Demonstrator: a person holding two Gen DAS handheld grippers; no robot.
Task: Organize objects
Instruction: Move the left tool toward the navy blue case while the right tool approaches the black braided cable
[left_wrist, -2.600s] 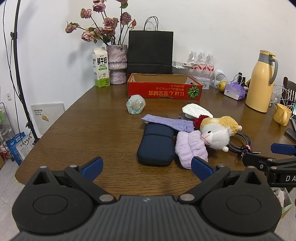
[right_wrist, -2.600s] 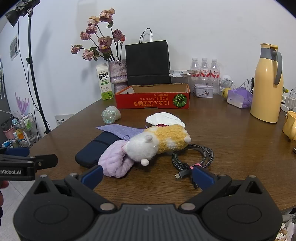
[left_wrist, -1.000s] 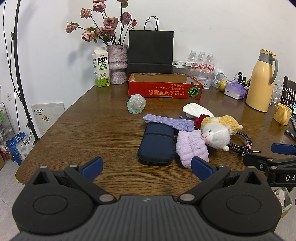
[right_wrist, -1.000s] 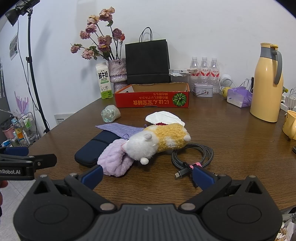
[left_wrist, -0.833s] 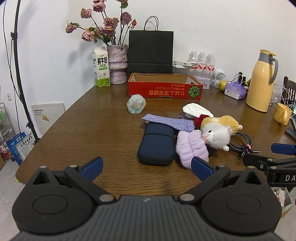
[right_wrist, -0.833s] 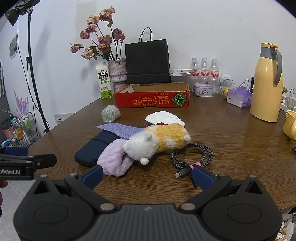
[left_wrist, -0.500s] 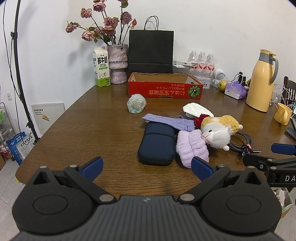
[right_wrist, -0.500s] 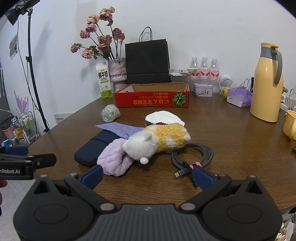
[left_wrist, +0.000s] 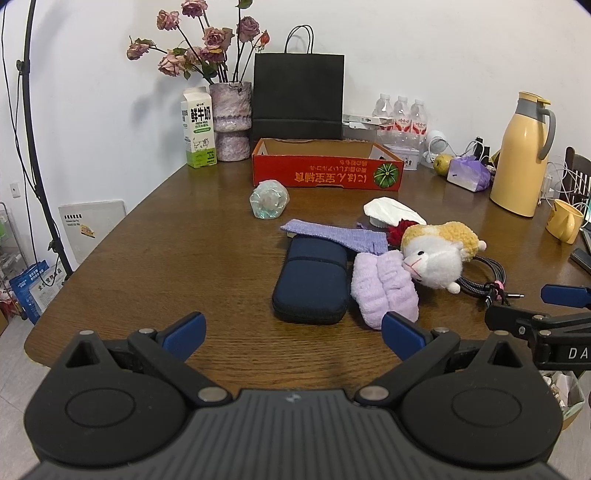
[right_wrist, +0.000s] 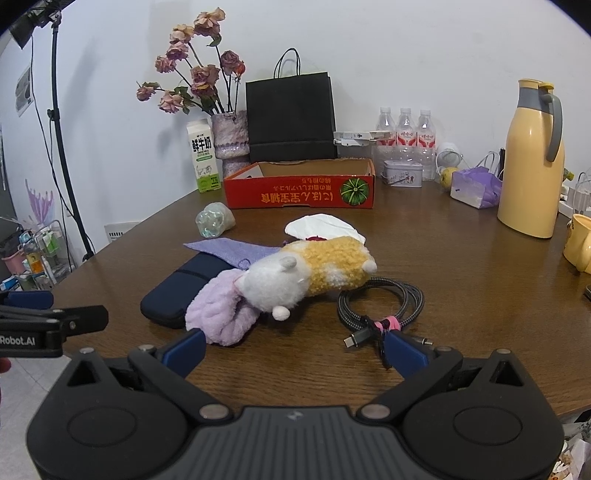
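A pile lies mid-table: a navy zip case, a lilac fluffy cloth, a white-and-yellow plush toy, a purple woven pouch, a coiled black cable, a white packet and a clear crumpled bottle. An open red cardboard box stands behind them. My left gripper and right gripper are both open and empty, near the table's front edge, short of the pile.
Along the back wall stand a milk carton, a vase of dried roses, a black paper bag and water bottles. A yellow thermos and a yellow mug stand right. A light stand is left.
Both grippers have crept slightly forward toward the pile. Nothing on the table has moved.
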